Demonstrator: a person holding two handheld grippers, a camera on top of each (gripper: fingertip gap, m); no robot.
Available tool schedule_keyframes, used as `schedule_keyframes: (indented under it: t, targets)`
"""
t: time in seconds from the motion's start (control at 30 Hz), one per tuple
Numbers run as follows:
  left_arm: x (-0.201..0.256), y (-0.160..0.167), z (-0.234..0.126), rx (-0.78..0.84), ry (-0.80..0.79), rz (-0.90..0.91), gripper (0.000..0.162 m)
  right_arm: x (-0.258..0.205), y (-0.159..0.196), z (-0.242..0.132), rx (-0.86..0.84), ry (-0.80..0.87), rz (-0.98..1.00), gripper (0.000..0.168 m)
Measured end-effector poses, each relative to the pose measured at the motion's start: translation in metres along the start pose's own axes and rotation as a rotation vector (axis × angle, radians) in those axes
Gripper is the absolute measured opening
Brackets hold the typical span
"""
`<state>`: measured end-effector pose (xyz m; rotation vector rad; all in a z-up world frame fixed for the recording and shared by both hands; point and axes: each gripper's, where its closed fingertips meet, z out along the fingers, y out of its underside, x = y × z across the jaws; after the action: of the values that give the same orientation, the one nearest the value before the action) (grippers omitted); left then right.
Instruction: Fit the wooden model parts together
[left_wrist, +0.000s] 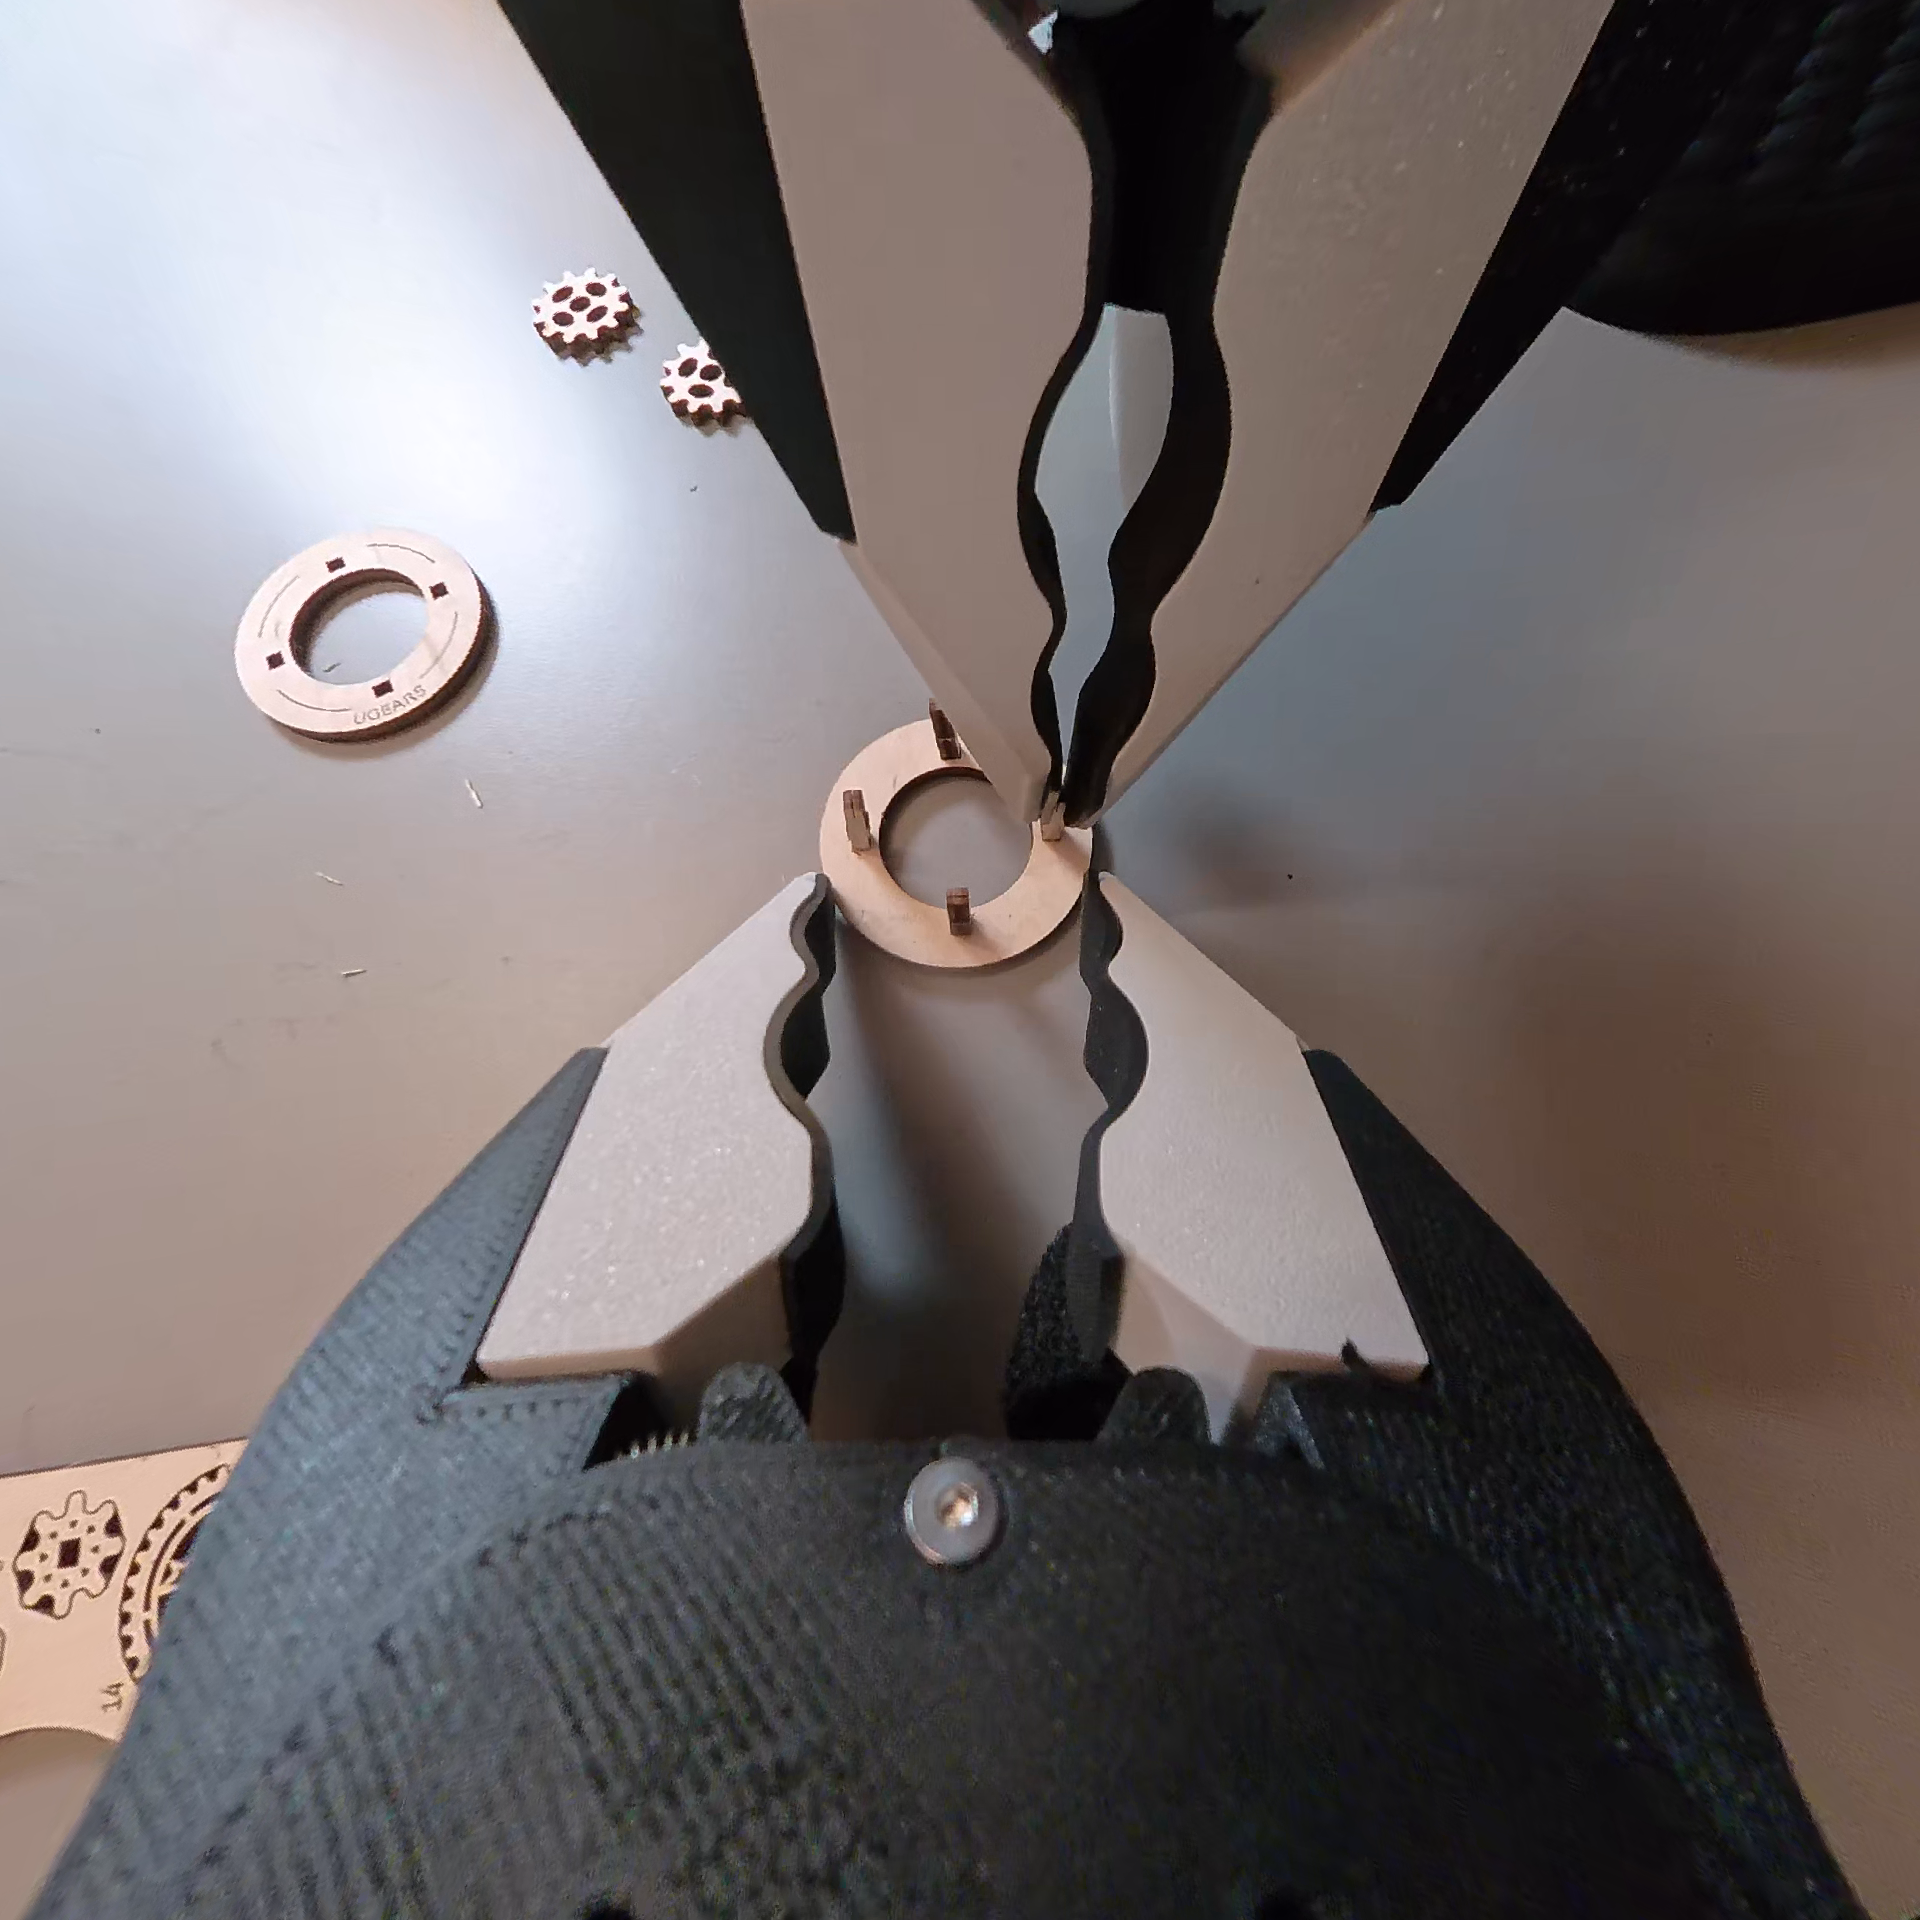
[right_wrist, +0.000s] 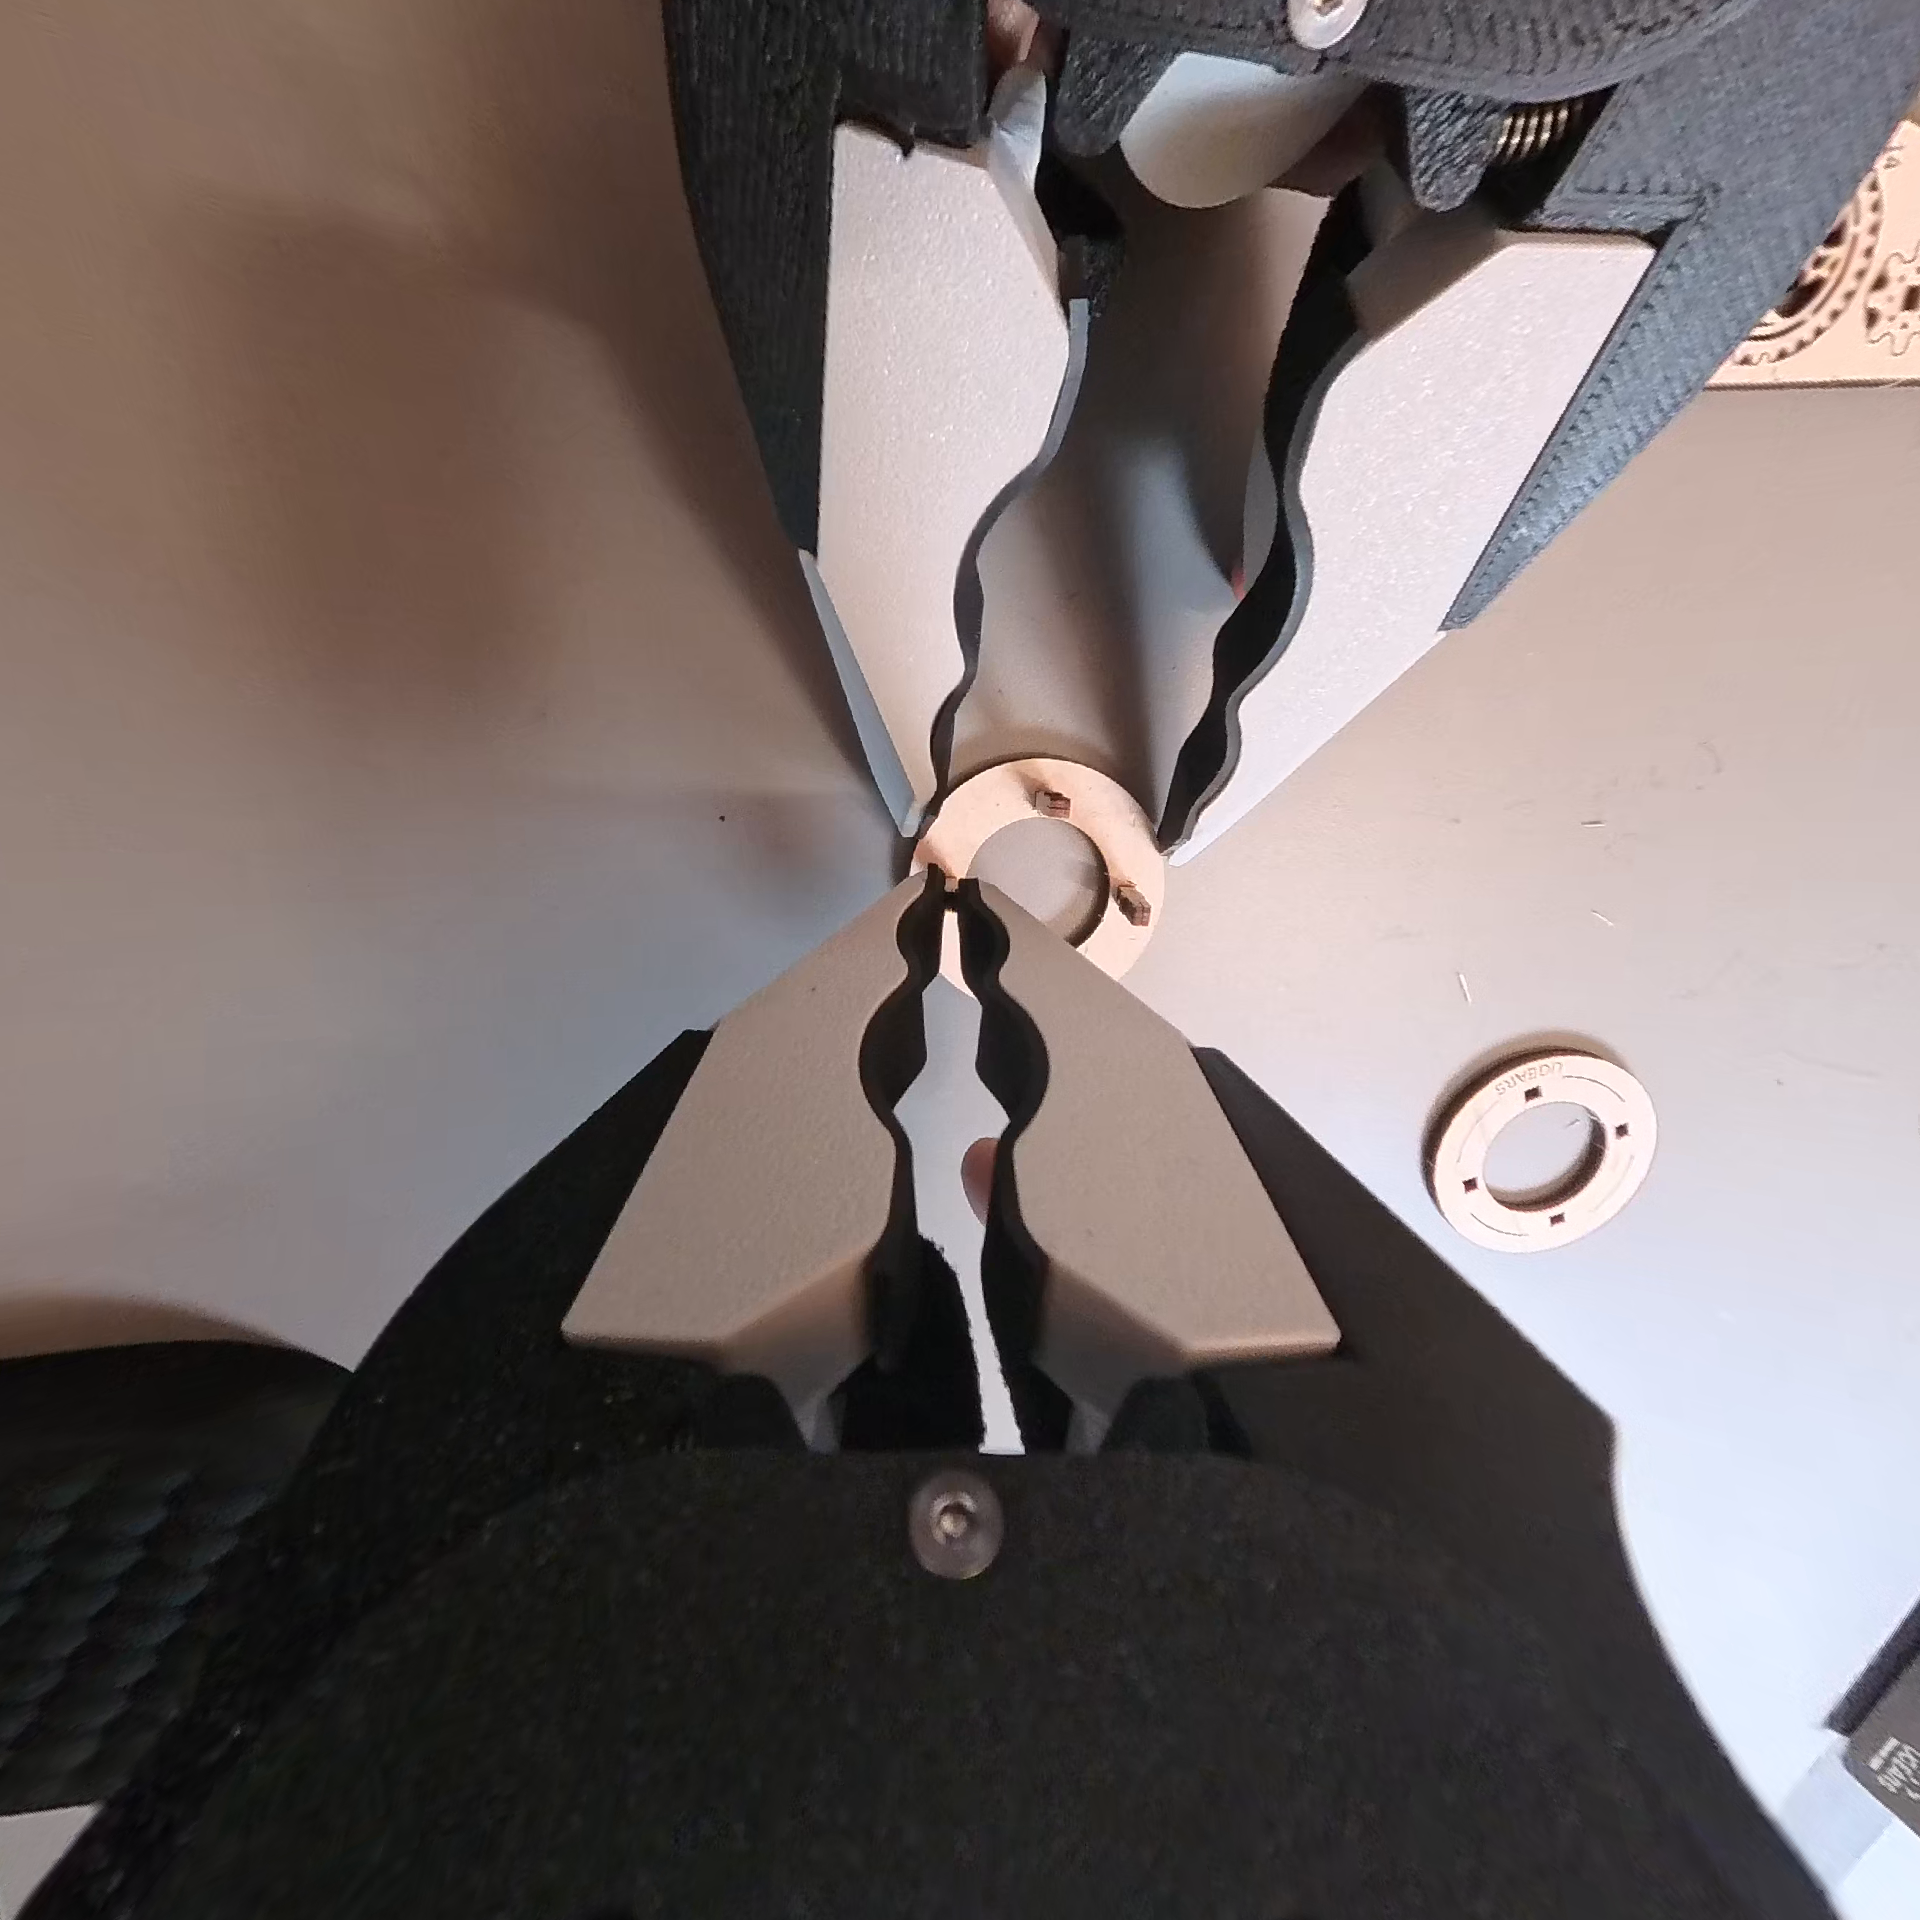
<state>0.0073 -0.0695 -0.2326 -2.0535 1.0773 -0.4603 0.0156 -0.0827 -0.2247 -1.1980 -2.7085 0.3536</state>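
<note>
Right gripper (right_wrist: 956, 891): we had jaws pinched nearly closed on small wooden peg (left_wrist: 1051, 826), tips right on ring disc (left_wrist: 1023, 914), peg upright at its slot on rim. Left gripper (left_wrist: 956, 894): jaws wide, tips flanking disc's near edge, bracing it flat on table (left_wrist: 1558, 935), gripping nothing. Three pegs already stood. Second ring (left_wrist: 364, 634) and two small gears (left_wrist: 587, 312) lay well apart, left.
</note>
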Motion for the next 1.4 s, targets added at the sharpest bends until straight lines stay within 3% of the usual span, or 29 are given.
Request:
schedule_keyframes:
  t: [0.23,0.4,0.67,0.93,1.03,1.23,1.3,1.4]
  targets:
    - [0.000,0.000,0.000,-0.003,-0.002,0.005,0.047,0.001,0.000,-0.002,0.054,0.025,0.036,0.001]
    - [-0.005,0.000,-0.001,0.004,-0.026,0.014,0.047,0.006,-0.010,-0.033,0.289,0.067,0.165,0.023]
    - [-0.019,-0.003,0.000,0.021,-0.088,0.059,0.047,0.058,0.046,-0.044,0.397,0.310,0.403,0.036]
    - [-0.029,-0.003,0.000,0.011,-0.066,0.055,0.049,0.100,0.071,-0.049,0.473,0.367,0.515,0.043]
    - [-0.029,-0.003,0.002,0.003,-0.031,0.055,0.050,0.113,0.074,-0.054,0.485,0.416,0.510,0.040]
    - [-0.030,-0.002,0.002,0.009,0.007,0.033,0.051,0.132,0.070,-0.064,0.583,0.479,0.499,0.000]
    - [-0.030,-0.003,0.002,0.016,0.009,0.033,0.053,0.136,0.067,-0.067,0.624,0.484,0.499,0.000]
    - [-0.032,-0.012,-0.004,0.080,-0.006,0.029,0.054,0.139,0.065,-0.065,0.636,0.449,0.520,0.022]
